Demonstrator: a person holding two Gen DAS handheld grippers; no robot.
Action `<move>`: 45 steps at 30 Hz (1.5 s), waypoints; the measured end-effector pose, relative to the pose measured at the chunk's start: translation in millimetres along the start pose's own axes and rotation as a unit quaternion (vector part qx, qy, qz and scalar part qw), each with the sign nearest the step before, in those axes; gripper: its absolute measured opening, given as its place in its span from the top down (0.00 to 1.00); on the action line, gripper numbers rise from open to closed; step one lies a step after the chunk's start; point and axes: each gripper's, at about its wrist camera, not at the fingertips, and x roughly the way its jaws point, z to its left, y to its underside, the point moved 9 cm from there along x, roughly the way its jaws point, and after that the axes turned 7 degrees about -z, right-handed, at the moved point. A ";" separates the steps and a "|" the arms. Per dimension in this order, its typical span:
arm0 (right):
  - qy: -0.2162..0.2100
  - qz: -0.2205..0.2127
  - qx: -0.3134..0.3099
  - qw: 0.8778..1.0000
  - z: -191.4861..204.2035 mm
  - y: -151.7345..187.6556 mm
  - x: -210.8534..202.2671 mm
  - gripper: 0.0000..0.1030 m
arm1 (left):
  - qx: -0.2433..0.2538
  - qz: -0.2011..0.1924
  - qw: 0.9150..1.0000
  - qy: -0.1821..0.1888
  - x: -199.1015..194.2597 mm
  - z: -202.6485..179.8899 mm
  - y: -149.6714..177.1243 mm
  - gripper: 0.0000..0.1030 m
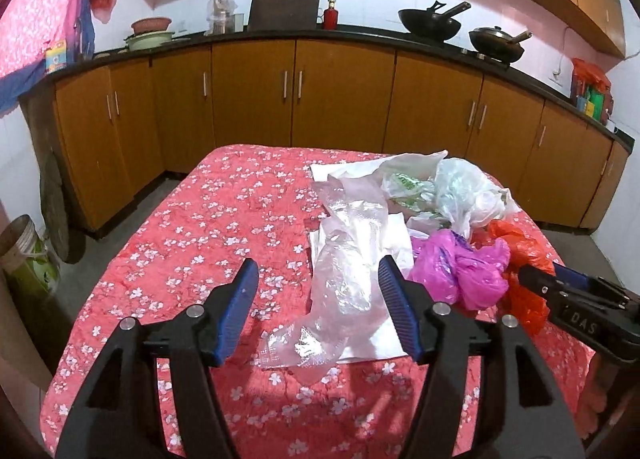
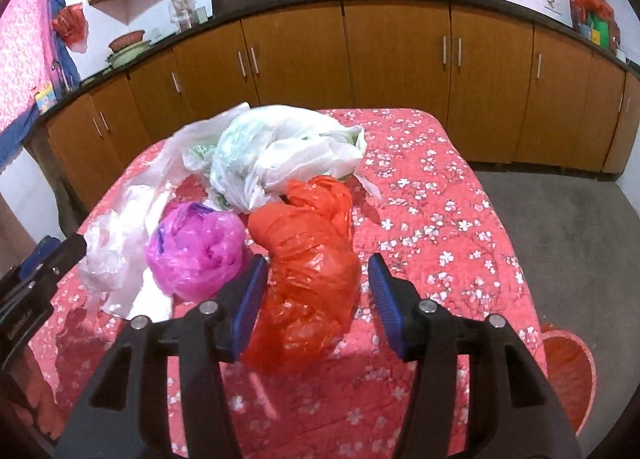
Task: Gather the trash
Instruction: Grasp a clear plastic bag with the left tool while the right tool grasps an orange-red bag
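Floral table [image 2: 440, 219]; right hand-held gripper [image 2: 318, 291] wide around orange bag [image 2: 308, 259].

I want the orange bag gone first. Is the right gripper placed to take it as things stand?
Probably yes. The right gripper is open, with the orange bag lying between its fingers and nothing over it. The pink bag sits just to its left, outside the fingers.

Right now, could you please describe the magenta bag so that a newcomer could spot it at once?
On the table with the red floral cloth, find the heap of plastic bags. The magenta bag is a crumpled ball between the clear wrap and the orange-red bag, the only pink-purple one.
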 end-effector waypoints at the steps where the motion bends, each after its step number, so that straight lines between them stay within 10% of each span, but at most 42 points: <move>1: 0.003 0.002 0.001 1.000 -1.7 0.4 1.4 0.64 | -0.003 0.004 1.000 0.000 2.3 0.6 0.4 0.39; 21: 0.009 -0.058 -0.011 0.998 -9.1 -5.1 -32.3 0.73 | -0.003 0.040 0.999 0.014 18.0 -5.9 2.7 0.45; 28: 0.010 -0.065 -0.009 0.998 -10.2 -7.8 -39.5 0.72 | -0.001 0.063 0.998 0.021 26.5 -8.6 10.8 0.90; 45: 0.012 -0.106 -0.003 0.994 -19.9 -19.8 -81.6 0.73 | 0.013 -0.012 1.000 0.010 -26.5 0.5 -30.7 0.95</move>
